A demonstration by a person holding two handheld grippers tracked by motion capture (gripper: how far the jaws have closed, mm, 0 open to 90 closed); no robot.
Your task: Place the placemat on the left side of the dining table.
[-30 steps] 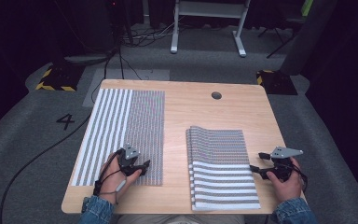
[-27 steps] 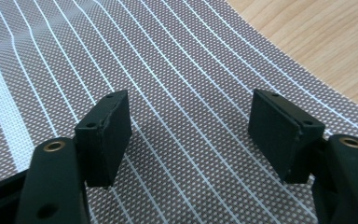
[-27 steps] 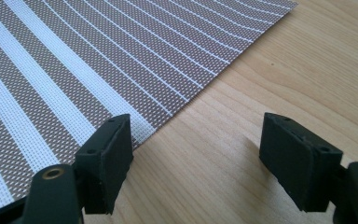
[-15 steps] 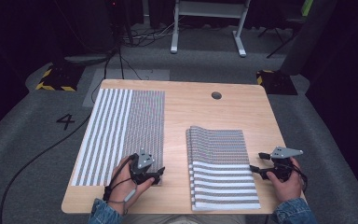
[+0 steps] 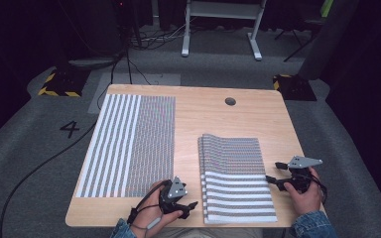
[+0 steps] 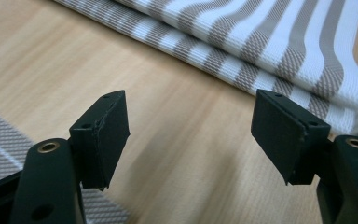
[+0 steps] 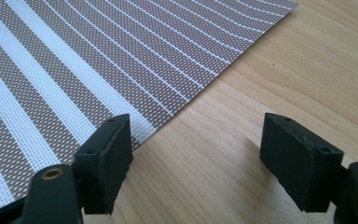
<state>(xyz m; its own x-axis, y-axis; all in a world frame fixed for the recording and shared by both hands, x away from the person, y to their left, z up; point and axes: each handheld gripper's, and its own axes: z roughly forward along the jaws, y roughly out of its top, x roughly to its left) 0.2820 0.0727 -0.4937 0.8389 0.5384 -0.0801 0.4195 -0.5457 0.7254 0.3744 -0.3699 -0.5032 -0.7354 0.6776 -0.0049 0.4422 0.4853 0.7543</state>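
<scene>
A flat striped placemat (image 5: 129, 144) lies on the left half of the wooden table (image 5: 203, 114). On the right half sits a stack of striped placemats (image 5: 235, 178). My left gripper (image 5: 192, 208) hovers by the near edge between the two, pointing at the stack. Its jaws have just been opening and have nothing between them. In the left gripper view, the left gripper (image 6: 191, 135) is over bare wood, with the stack (image 6: 261, 42) ahead and the flat mat's corner (image 6: 0, 144) at lower left. My right gripper (image 5: 274, 173) stands open at the stack's right edge. The right gripper (image 7: 196, 154) straddles the top mat's (image 7: 98, 60) edge above the wood.
A round cable hole (image 5: 230, 101) sits near the table's far edge. Grey carpet around the table carries a painted 4 (image 5: 71, 129), a black cable (image 5: 44, 163) and yellow-black striped blocks (image 5: 59, 83). A white stand (image 5: 223, 29) is behind the table.
My left gripper has moved right, off the flat mat's near corner toward the stack, and its jaws stand wider. The right gripper has stayed put.
</scene>
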